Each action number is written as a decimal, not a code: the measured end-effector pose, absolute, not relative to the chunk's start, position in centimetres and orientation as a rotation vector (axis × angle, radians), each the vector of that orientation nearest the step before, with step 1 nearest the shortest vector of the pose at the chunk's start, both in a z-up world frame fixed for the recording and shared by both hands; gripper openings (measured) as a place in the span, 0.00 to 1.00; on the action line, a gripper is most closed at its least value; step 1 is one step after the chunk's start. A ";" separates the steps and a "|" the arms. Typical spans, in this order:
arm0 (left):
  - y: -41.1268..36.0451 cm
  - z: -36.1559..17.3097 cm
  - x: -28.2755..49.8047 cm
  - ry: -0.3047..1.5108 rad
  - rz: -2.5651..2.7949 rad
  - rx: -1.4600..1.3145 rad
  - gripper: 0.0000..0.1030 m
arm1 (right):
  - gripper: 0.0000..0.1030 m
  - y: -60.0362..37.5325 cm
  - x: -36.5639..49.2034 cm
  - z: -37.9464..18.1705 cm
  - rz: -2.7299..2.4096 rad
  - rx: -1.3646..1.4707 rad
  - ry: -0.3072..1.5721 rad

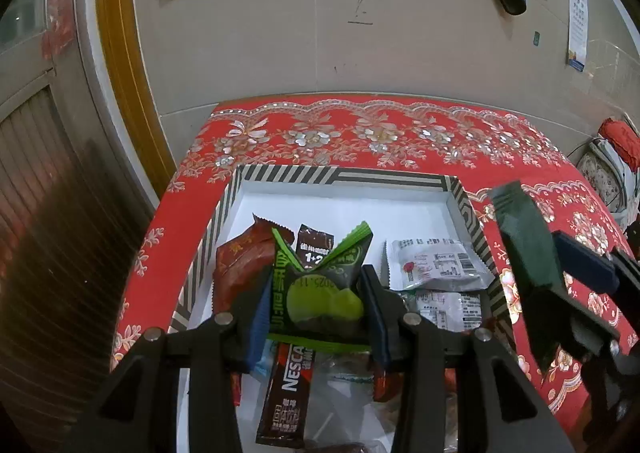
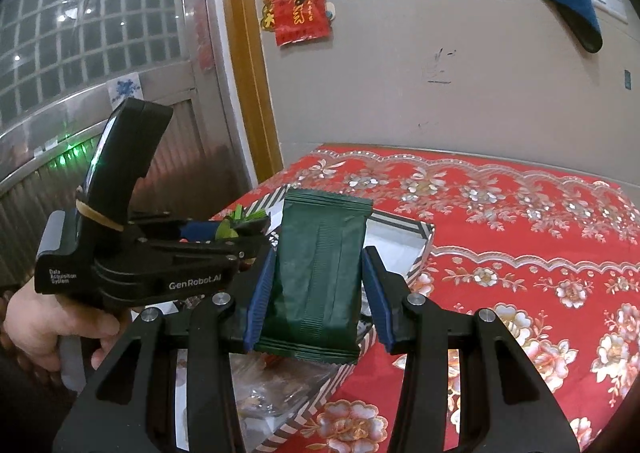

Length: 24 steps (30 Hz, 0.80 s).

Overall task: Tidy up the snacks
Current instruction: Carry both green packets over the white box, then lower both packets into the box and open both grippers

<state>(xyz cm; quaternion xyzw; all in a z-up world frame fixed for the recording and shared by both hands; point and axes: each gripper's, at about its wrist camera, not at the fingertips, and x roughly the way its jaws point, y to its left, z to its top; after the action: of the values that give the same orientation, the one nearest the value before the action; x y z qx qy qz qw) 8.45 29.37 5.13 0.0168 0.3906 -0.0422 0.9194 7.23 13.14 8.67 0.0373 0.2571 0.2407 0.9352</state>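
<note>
Over the striped box (image 1: pixel 466 209), left gripper (image 1: pixel 316 293) clamped on green-and-black snack packet (image 1: pixel 320 293); right gripper (image 2: pixel 318 281) clamped on dark green wrapper (image 2: pixel 320 273). Risk: slippery foil could slide out and miss the box.

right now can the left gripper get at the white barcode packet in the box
Probably not yet: the left gripper is shut on a green snack packet. The white barcode packet lies uncovered in the striped box, so otherwise the way looks free.
</note>
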 end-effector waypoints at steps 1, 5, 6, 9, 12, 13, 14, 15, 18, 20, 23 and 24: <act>29.4 5.1 8.5 0.803 -0.086 0.036 0.43 | 0.42 13.2 7.2 8.6 0.495 0.074 0.526; 29.4 5.1 8.5 0.805 -0.082 0.038 0.43 | 0.42 13.9 6.9 8.5 0.509 0.057 0.530; 29.4 5.0 8.5 0.806 -0.082 0.037 0.43 | 0.42 14.0 6.8 8.5 0.512 0.052 0.530; 29.4 5.0 8.5 0.805 -0.081 0.036 0.43 | 0.42 14.3 6.6 8.5 0.515 0.041 0.528; 29.4 5.0 8.5 0.806 -0.080 0.036 0.43 | 0.42 14.3 6.6 8.4 0.513 0.036 0.530; 29.4 5.0 8.5 0.805 -0.079 0.036 0.43 | 0.42 14.3 6.6 8.4 0.512 0.036 0.531; 29.4 5.0 8.5 0.806 -0.078 0.036 0.43 | 0.42 14.3 6.6 8.4 0.511 0.035 0.531; 29.4 5.0 8.5 0.806 -0.078 0.037 0.43 | 0.42 14.3 6.6 8.4 0.510 0.032 0.532; 29.4 4.9 8.5 0.807 -0.077 0.040 0.43 | 0.42 14.5 6.6 8.4 0.507 0.021 0.533; 29.4 4.9 8.5 0.807 -0.076 0.040 0.43 | 0.42 14.6 6.6 8.4 0.506 0.014 0.531; 29.4 4.9 8.6 0.809 -0.076 0.038 0.43 | 0.42 14.7 6.5 8.3 0.505 0.009 0.532; 29.3 4.9 8.6 0.809 -0.076 0.040 0.43 | 0.42 14.7 6.5 8.3 0.506 0.008 0.534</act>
<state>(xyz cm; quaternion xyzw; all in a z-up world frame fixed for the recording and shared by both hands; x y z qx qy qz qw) 8.55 29.34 4.90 0.0193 0.3932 -0.0371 0.9185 6.54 14.70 8.31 0.0039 0.2612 0.2474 0.9330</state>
